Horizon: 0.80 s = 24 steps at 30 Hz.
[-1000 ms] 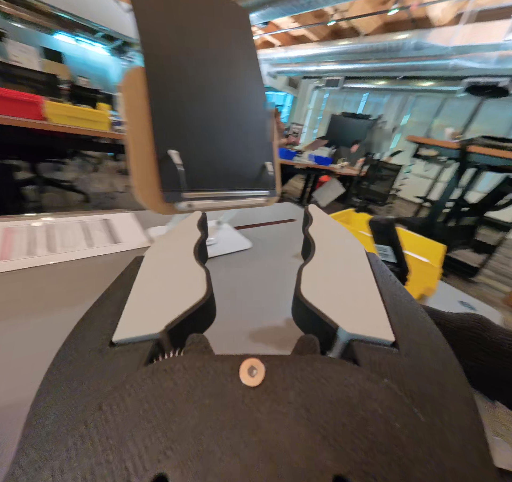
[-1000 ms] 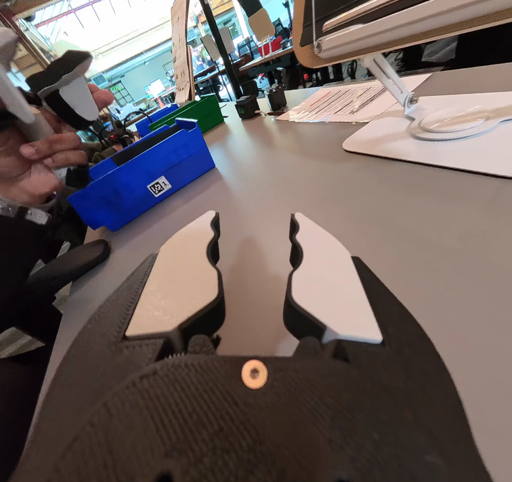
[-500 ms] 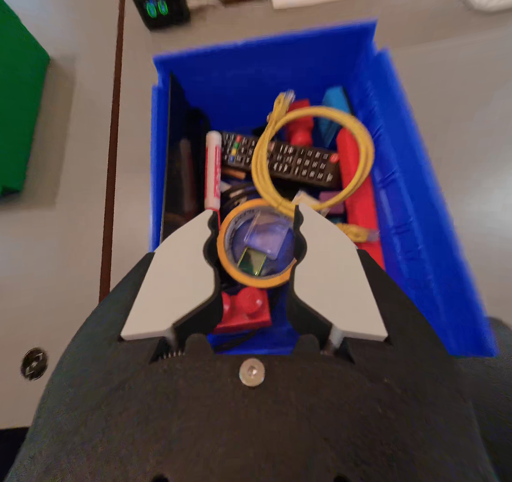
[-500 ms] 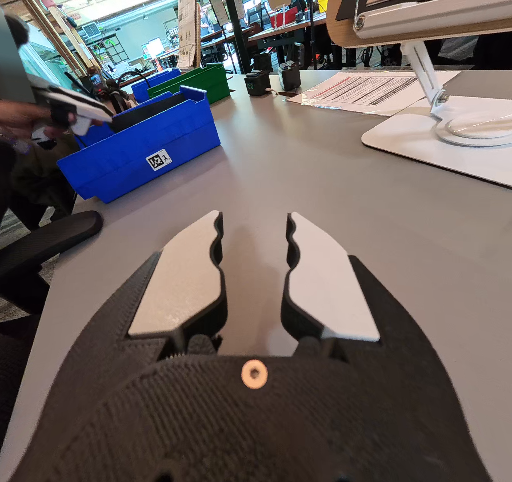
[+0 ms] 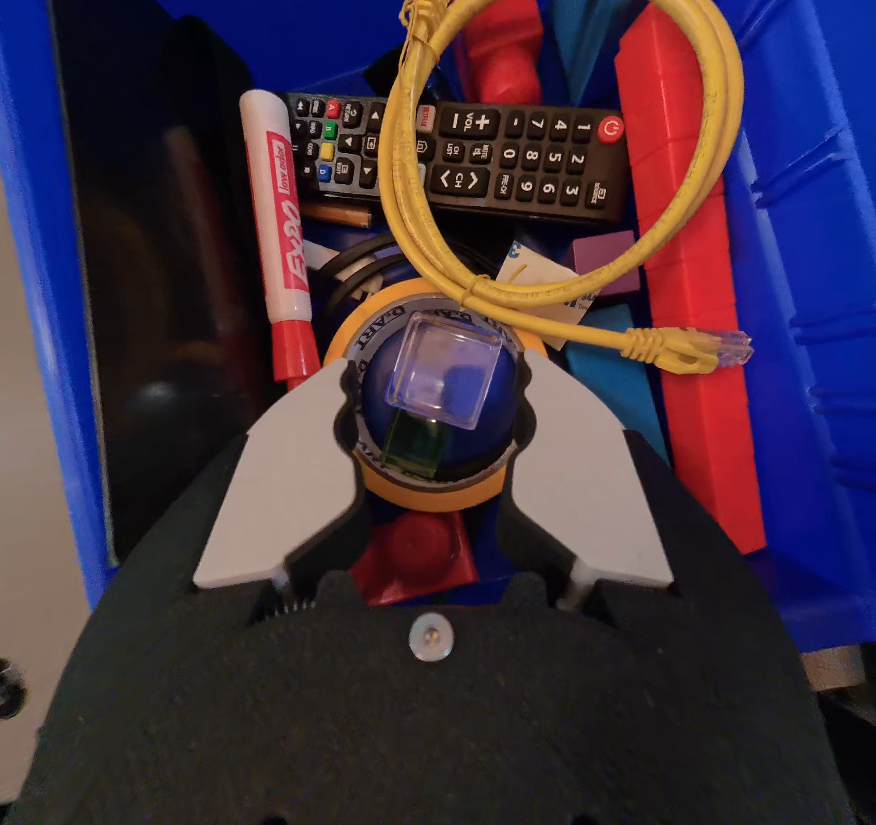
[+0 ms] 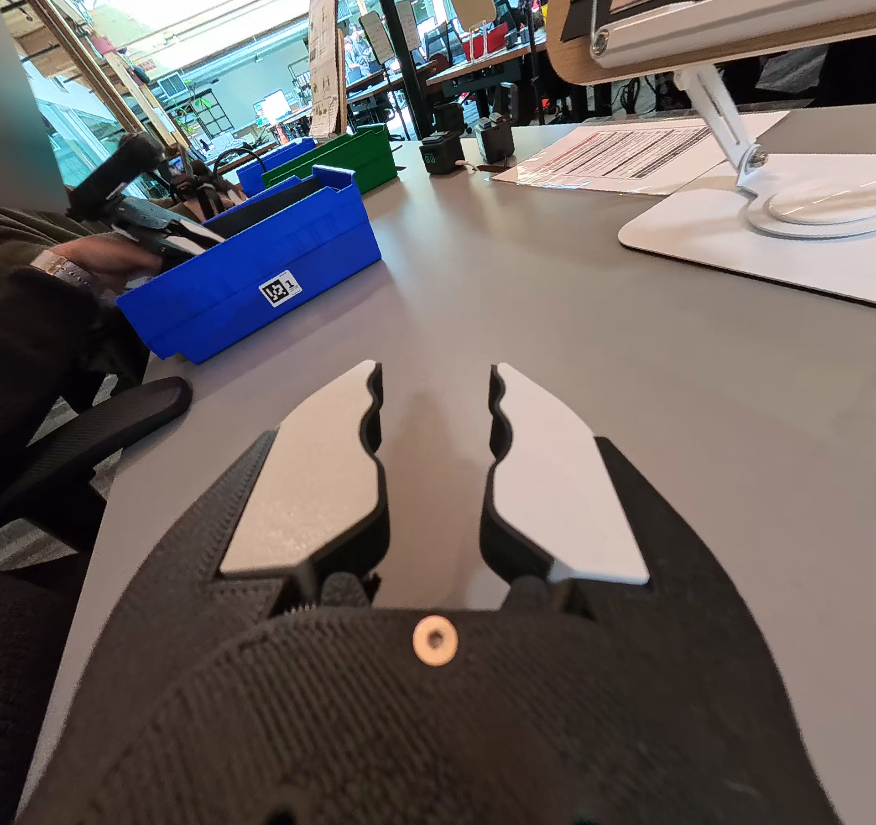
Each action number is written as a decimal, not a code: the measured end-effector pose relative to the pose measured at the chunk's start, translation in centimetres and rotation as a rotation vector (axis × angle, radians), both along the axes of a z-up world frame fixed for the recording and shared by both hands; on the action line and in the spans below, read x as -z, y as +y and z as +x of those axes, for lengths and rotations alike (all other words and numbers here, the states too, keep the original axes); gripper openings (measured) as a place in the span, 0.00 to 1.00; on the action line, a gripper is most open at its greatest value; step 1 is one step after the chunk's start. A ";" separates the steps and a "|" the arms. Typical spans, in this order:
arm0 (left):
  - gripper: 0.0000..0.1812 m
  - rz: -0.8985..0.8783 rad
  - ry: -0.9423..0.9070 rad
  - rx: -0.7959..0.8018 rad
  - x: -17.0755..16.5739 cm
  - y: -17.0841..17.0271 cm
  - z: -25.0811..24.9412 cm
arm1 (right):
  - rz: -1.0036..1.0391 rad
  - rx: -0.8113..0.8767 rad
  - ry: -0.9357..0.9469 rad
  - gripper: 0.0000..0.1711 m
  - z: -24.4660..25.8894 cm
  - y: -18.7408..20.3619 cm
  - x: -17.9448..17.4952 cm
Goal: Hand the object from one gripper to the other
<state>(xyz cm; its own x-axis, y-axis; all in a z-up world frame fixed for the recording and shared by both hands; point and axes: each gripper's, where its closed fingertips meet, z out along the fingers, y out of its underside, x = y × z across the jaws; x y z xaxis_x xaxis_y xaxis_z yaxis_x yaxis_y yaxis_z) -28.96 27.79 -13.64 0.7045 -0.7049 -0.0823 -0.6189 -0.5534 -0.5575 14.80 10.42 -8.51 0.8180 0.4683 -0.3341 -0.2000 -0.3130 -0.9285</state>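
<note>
Yellow cable (image 5: 559, 148) over remote (image 5: 474, 157) — left gripper (image 5: 433, 387) spread astride tape roll (image 5: 426, 494), unclamped — right gripper (image 6: 433, 375) open, empty.

Place: an open-plan workshop or lab floor is showing in the right wrist view.
Ceiling: wooden beams (image 6: 71, 51) are running overhead beside bright skylights.
Benches: long work tables (image 6: 479, 65) are standing in rows far back, crowded with gear and monitors.
Near table: a grey table (image 6: 545, 318) is carrying a blue bin (image 6: 265, 280) with a square code sticker, a green bin (image 6: 341, 164) behind it, two small black chargers (image 6: 443, 155) and a printed sheet (image 6: 630, 152).
Stand: a white tilting stand (image 6: 777, 205) is holding up a wood-edged board.
Bin contents: a remote (image 5: 474, 157), a yellow cable (image 5: 559, 138), a marker (image 5: 279, 228) and a tape roll (image 5: 426, 489) are lying jumbled, like test objects.
</note>
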 end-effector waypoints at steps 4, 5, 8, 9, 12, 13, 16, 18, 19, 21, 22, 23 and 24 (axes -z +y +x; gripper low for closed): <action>0.30 -0.030 -0.066 -0.026 0.3 0.1 -0.1 | 0.002 -0.007 -0.023 0.25 -0.3 0.0 0.1; 0.29 -0.034 -0.060 -0.030 0.5 0.1 -0.2 | 0.002 -0.007 -0.026 0.25 -0.3 -0.1 0.1; 0.26 -0.025 -0.038 -0.030 0.5 0.3 -0.4 | 0.002 -0.007 -0.025 0.25 -0.3 0.0 0.1; 0.26 -0.016 -0.027 -0.024 0.5 0.3 -0.4 | 0.002 -0.006 -0.023 0.25 -0.3 0.0 0.1; 0.26 0.003 -0.006 -0.024 0.2 0.4 -0.4 | 0.001 -0.005 -0.014 0.25 -0.2 0.0 0.1; 0.26 0.013 -0.008 -0.028 -0.2 0.5 -0.4 | 0.000 -0.005 -0.012 0.25 -0.2 0.0 0.0; 0.25 0.058 -0.068 -0.043 -2.2 0.7 -0.3 | -0.001 -0.005 -0.008 0.25 -0.2 0.0 0.0; 0.25 0.098 -0.145 -0.056 -4.2 0.8 -0.1 | -0.002 -0.007 -0.009 0.25 -0.2 0.0 0.1; 0.25 0.122 -0.184 -0.064 -5.2 0.9 -0.1 | -0.002 -0.007 -0.009 0.25 -0.2 0.0 0.1; 0.25 0.162 -0.259 -0.077 -7.2 0.9 0.0 | -0.002 -0.007 -0.011 0.25 -0.2 0.0 0.1; 0.25 0.184 -0.296 -0.080 -8.1 0.9 0.1 | -0.001 -0.007 -0.011 0.25 -0.2 0.0 0.1; 0.25 0.203 -0.337 -0.082 -8.9 0.9 0.3 | -0.001 -0.007 -0.011 0.25 -0.3 0.0 0.1; 0.25 0.217 -0.380 -0.080 -9.7 0.9 0.7 | -0.001 -0.007 -0.012 0.25 -0.3 0.0 0.1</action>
